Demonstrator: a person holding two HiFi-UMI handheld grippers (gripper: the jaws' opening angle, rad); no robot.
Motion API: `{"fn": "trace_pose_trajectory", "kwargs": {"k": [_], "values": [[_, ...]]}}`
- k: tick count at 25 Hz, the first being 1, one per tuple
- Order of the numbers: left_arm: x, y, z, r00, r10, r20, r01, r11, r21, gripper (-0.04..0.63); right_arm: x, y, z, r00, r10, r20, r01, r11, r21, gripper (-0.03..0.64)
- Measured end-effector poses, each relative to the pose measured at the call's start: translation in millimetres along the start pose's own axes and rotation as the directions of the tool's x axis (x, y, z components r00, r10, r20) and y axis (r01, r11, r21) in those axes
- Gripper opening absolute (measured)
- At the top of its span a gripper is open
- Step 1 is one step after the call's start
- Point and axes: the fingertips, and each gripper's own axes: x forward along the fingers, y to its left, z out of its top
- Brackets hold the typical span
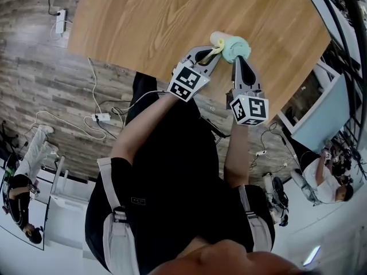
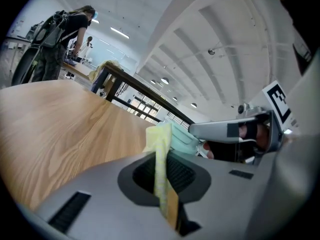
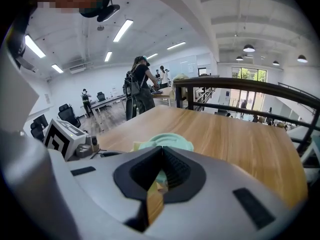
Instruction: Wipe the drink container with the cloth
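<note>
While the left gripper (image 1: 217, 51) pinches the yellow cloth (image 2: 161, 156), the right gripper (image 1: 237, 58) clamps the mint-green drink container (image 1: 236, 46), which the cloth touches. Both are near the edge of the wooden table (image 1: 149, 22).

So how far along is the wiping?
Done: both items are picked up. In hand: the left gripper pinches the yellow cloth at the green drink container, which the right gripper grips. Left: finishing the wipe and setting both down; the surface's cleanliness isn't visible.

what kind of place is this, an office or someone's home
Probably an open-plan office or lab workspace: a large light wooden table, black wheeled office chairs by distant desks, and long ceiling strip lights.
</note>
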Motion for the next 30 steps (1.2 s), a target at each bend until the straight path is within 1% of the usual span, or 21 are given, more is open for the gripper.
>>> {"fn": "trace_pose_trajectory", "kwargs": {"k": [3, 6, 9, 11, 13, 15, 17, 20, 22, 23, 25, 27, 30], "values": [[3, -2, -2, 1.0, -0.013, -0.002, 0.013, 1.0, -0.004, 0.032, -4, -2, 1, 1.0, 0.0, 0.003, 0.0, 1.0, -0.004, 0.032], [7, 4, -15, 0.999, -0.007, -0.04, 0.006, 1.0, -0.025, 0.032, -7, -2, 0, 1.0, -0.004, -0.002, 0.004, 1.0, -0.015, 0.032], [8, 7, -20, 0.999, -0.032, -0.029, 0.03, 0.997, -0.074, 0.032, -7, 0, 1, 1.0, -0.005, -0.006, 0.005, 1.0, -0.016, 0.032], [9, 8, -22, 0.998, -0.058, -0.019, 0.056, 0.991, -0.122, 0.032, -6, 0, 2, 1.0, -0.004, -0.005, 0.004, 1.0, -0.015, 0.032], [12, 11, -31, 0.996, -0.073, -0.044, 0.065, 0.986, -0.156, 0.032, -8, -1, 1, 1.0, -0.006, -0.004, 0.005, 1.0, -0.015, 0.032], [17, 14, -41, 0.994, -0.083, -0.069, 0.072, 0.986, -0.153, 0.032, -10, -2, 0, 1.0, -0.008, -0.004, 0.008, 1.0, -0.014, 0.032], [19, 17, -48, 0.992, -0.099, -0.073, 0.086, 0.984, -0.159, 0.032, -12, -2, 0, 1.0, -0.007, -0.003, 0.007, 1.0, -0.01, 0.032], [24, 21, -54, 0.99, -0.104, -0.091, 0.088, 0.982, -0.164, 0.032, -15, -3, 1, 1.0, -0.003, 0.002, 0.003, 1.0, -0.008, 0.032], [27, 23, -55, 0.989, -0.115, -0.095, 0.097, 0.979, -0.181, 0.032, -17, -4, 2, 1.0, -0.001, 0.006, 0.001, 1.0, -0.004, 0.032], [27, 26, -57, 0.988, -0.113, -0.101, 0.093, 0.978, -0.185, 0.032, -17, -4, 2, 1.0, -0.001, 0.007, 0.001, 1.0, -0.005, 0.032], [31, 31, -63, 0.986, -0.1, -0.13, 0.079, 0.984, -0.161, 0.032, -17, -5, 3, 1.0, -0.001, 0.009, 0.001, 1.0, -0.005, 0.032], [35, 33, -70, 0.983, -0.105, -0.153, 0.082, 0.986, -0.148, 0.032, -18, -6, 2, 1.0, -0.003, 0.011, 0.003, 1.0, 0.0, 0.032], [36, 41, -75, 0.98, -0.102, -0.172, 0.073, 0.983, -0.171, 0.032, -15, -5, 1, 1.0, -0.008, 0.01, 0.008, 1.0, 0.003, 0.032]]}}
